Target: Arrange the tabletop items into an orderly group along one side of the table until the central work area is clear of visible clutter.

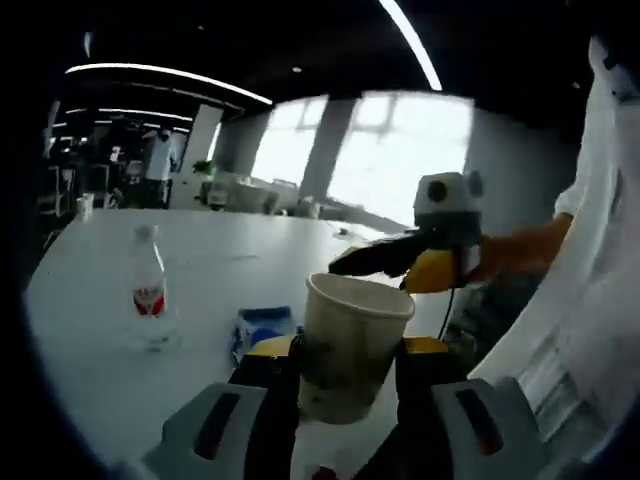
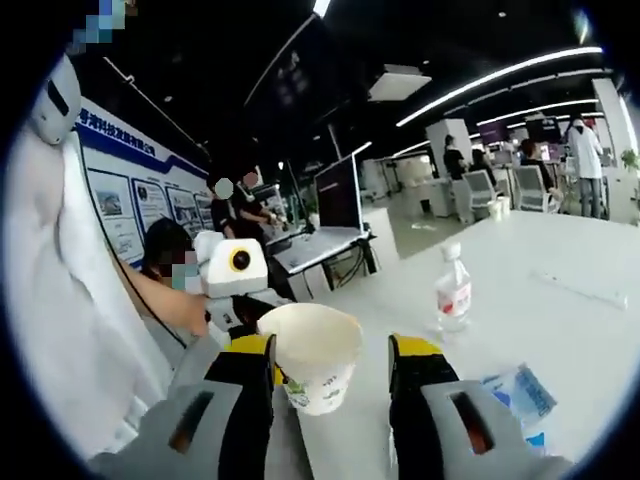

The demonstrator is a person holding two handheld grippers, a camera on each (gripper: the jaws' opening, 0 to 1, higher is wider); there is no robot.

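The left hand-held gripper [image 1: 348, 365] pinches a white paper cup [image 1: 350, 345] between its yellow-tipped jaws, one jaw pressed to each side of the cup's lower wall. The cup stands upright with its mouth open at the top, raised above the white surface [image 1: 90, 330].

In the left gripper view, a clear water bottle [image 1: 149, 288] with a red label and white cap stands on the surface, well apart from the cup. A blue-and-white packet [image 1: 264, 327] lies flat between the bottle and the cup, just beside the cup's near wall. Past the cup's rim, the right hand-held gripper [image 1: 345, 264] reaches in, its dark jaw tips near the rim; I cannot tell from here whether they touch it.

In the right gripper view, the right hand-held gripper [image 2: 330, 365] has its jaws spread wide, with the paper cup [image 2: 312, 358] sitting in the gap, closer to one jaw than the other. The water bottle [image 2: 453, 290] stands beyond the cup on the surface [image 2: 560, 330], and the packet [image 2: 520, 392] lies nearer, off to the cup's side. The left hand-held gripper [image 2: 262, 325] comes up behind the cup. A person's white sleeve [image 2: 60, 330] hangs beside it.
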